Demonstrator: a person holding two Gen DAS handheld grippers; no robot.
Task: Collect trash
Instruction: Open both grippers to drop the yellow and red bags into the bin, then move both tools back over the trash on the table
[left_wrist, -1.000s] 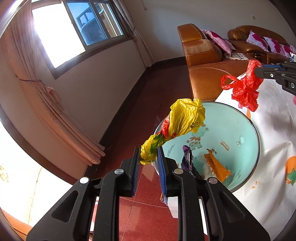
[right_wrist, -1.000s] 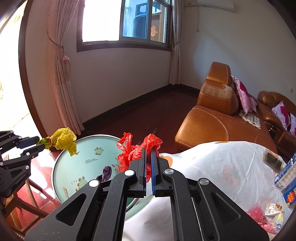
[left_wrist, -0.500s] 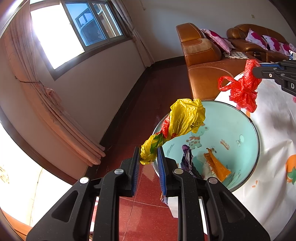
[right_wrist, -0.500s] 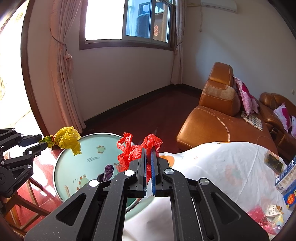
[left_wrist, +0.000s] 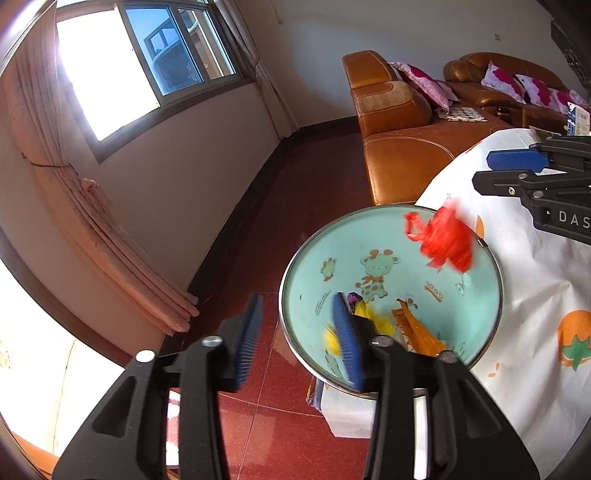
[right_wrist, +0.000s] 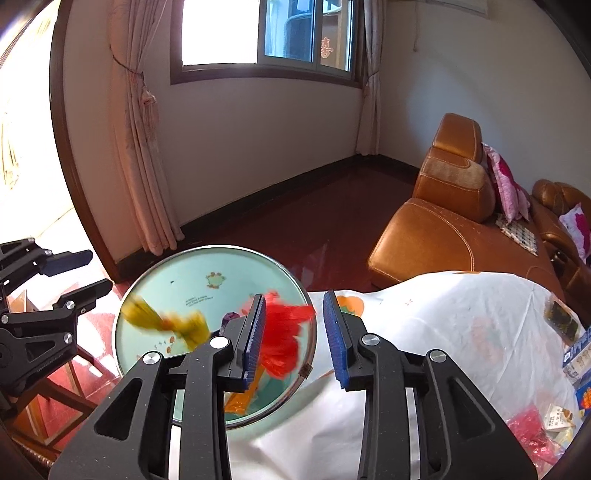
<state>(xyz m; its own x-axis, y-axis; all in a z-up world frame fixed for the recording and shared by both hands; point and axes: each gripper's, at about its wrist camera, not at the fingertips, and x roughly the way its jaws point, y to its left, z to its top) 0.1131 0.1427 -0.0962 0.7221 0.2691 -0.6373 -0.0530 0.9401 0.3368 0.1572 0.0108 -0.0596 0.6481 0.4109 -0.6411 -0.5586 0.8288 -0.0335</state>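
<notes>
Both tools opening; red bag (left_wrist: 445, 240) and yellow wrapper (right_wrist: 166, 322) (blurred) released.

The desk (right_wrist: 424, 314) wears a white plastic cover printed with orange fruit. At its near right corner lie small packets and boxes (right_wrist: 576, 354), a dark packet (right_wrist: 561, 319) and some pink wrappers (right_wrist: 532, 430); the print on them is too blurred to read. Beside the desk's edge, the round pale-green bin (left_wrist: 303, 266), with cartoon animals inside, stands on what seems to be a white box (left_wrist: 347, 413) on the red tiled floor (left_wrist: 280, 435).
</notes>
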